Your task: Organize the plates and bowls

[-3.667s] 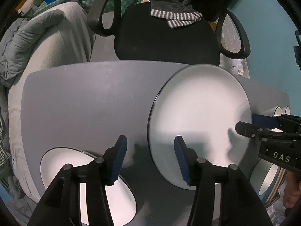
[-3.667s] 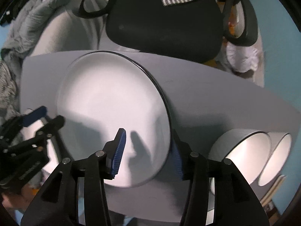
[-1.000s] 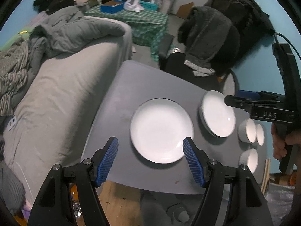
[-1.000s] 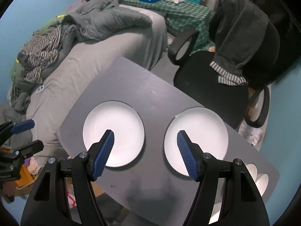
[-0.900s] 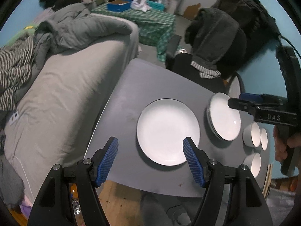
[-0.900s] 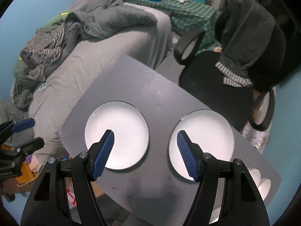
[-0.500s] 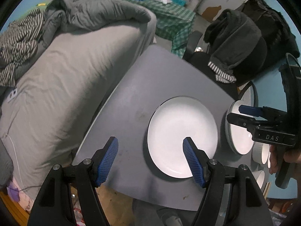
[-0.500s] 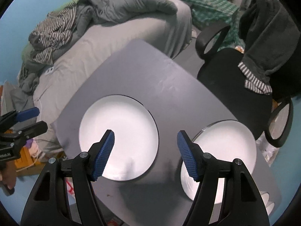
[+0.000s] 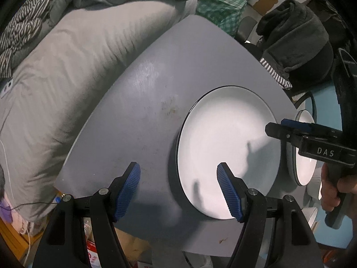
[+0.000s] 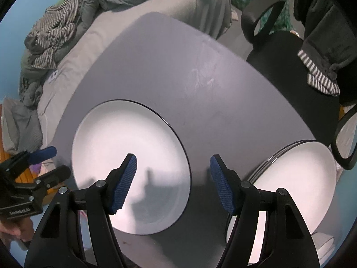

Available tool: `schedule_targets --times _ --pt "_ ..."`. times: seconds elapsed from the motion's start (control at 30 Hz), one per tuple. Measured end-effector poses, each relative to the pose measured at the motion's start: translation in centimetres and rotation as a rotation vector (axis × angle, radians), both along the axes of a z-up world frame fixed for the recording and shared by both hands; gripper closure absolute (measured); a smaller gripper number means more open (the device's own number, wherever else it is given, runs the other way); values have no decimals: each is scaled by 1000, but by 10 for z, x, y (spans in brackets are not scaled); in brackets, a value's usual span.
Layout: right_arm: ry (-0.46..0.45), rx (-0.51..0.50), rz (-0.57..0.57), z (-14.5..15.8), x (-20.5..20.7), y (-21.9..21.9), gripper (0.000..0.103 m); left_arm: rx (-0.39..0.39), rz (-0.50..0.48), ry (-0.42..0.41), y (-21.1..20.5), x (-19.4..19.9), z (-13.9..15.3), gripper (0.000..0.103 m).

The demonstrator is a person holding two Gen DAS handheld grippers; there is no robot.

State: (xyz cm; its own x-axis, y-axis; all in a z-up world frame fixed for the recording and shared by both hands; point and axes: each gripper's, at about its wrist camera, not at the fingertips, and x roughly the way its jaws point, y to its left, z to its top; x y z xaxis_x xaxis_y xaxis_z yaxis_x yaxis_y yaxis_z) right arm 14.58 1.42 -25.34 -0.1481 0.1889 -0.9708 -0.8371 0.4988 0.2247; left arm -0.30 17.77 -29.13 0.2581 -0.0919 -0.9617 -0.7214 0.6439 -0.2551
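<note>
- My left gripper (image 9: 178, 188) hangs with jaws spread wide, empty, above the grey table (image 9: 138, 116).
- A single white plate (image 9: 227, 151) lies flat near the table's front edge.
- My right gripper (image 9: 271, 127) reaches over that plate's right rim.

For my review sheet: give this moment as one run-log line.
left gripper: open, empty | right gripper: open, empty | single plate: flat on table | plate stack: to its right

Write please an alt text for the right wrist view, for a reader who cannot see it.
The open right gripper hovers above a grey table, over the gap between a single white plate and a stack of white plates to its right. The left gripper shows at the left edge, and a grey sofa and black office chair stand behind the table.
</note>
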Motion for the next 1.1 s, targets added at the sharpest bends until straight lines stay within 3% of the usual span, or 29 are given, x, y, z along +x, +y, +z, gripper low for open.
schedule_targets --times 0.3,0.37,0.5,0.7,0.77,0.8,0.87,1.1 --pt "4 -32 -6 -18 -4 0 35 -21 1 26 1 10 -18 31" --pt "-6 -47 -2 -22 -5 0 36 -26 -3 27 1 11 -19 37" --pt "2 -69 -1 -29 -5 -2 50 -43 -9 32 2 13 -23 46" --pt "5 -68 -10 -30 -5 -3 58 -75 -17 44 1 14 -29 63" --pt "2 -77 -18 -30 -4 -2 64 -81 -18 45 0 14 -30 70" --pt "12 -73 -20 -30 -3 -2 76 -85 -18 46 0 14 -31 72" --pt "53 -66 -26 -30 -1 -3 78 -91 -16 48 1 12 -32 74" --pt "69 -57 -39 -29 2 -7 80 -116 14 23 8 3 -33 83"
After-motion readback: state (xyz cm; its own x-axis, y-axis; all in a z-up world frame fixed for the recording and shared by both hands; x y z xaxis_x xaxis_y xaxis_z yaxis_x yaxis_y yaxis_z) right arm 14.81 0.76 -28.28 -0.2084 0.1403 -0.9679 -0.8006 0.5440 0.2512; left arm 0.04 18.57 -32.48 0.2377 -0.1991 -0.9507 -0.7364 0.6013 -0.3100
